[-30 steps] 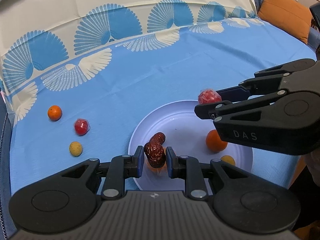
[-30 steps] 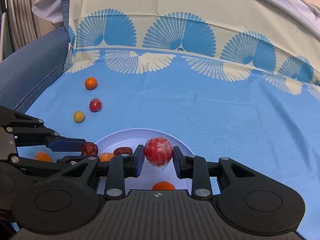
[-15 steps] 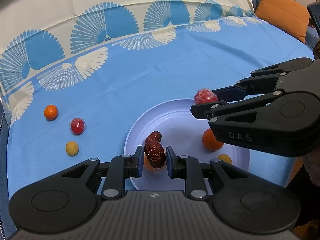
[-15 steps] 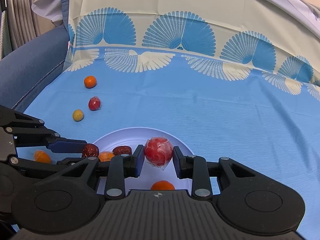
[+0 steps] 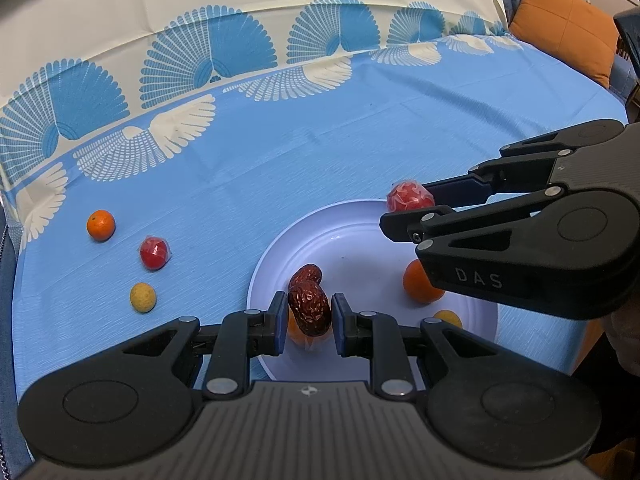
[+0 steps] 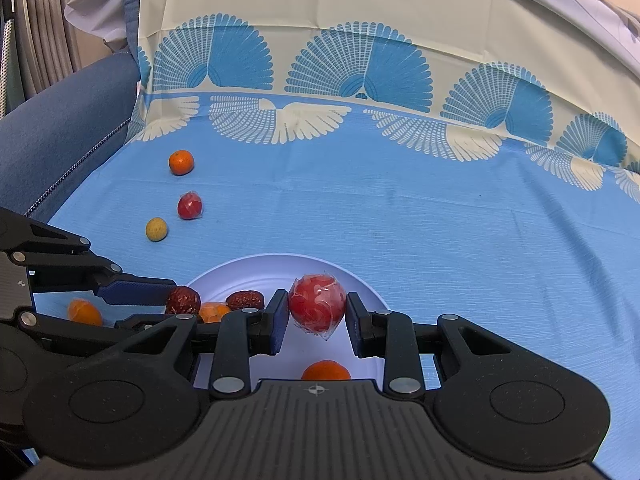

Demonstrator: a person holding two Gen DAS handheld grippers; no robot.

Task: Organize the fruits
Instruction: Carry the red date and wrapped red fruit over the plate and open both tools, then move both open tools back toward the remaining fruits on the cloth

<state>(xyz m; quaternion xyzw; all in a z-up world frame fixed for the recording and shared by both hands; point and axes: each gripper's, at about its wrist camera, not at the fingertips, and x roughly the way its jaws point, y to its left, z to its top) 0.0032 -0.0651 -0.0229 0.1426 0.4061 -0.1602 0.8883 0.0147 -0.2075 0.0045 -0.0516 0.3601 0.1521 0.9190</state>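
1. Fruits first, in your left wrist view: your left gripper has its fingers clamped on a wrinkled dark red date, held over the near edge of the white plate. A second date lies on the plate just behind it, and something orange shows under the held one. Also on the plate are an orange mandarin and a small yellow fruit, both partly hidden by your right gripper. That gripper reaches in from the right, holding a wrapped red fruit over the far rim. On the blue cloth to the left, well apart from the plate, lie a mandarin, a wrapped red ball and a yellow fruit.

2. In your right wrist view, the right gripper's fingers are clamped on the wrapped red fruit, above the plate. Your left gripper comes in from the left with the date at its tips. The three loose fruits lie in a line on the cloth beyond it. An orange cushion sits far off.
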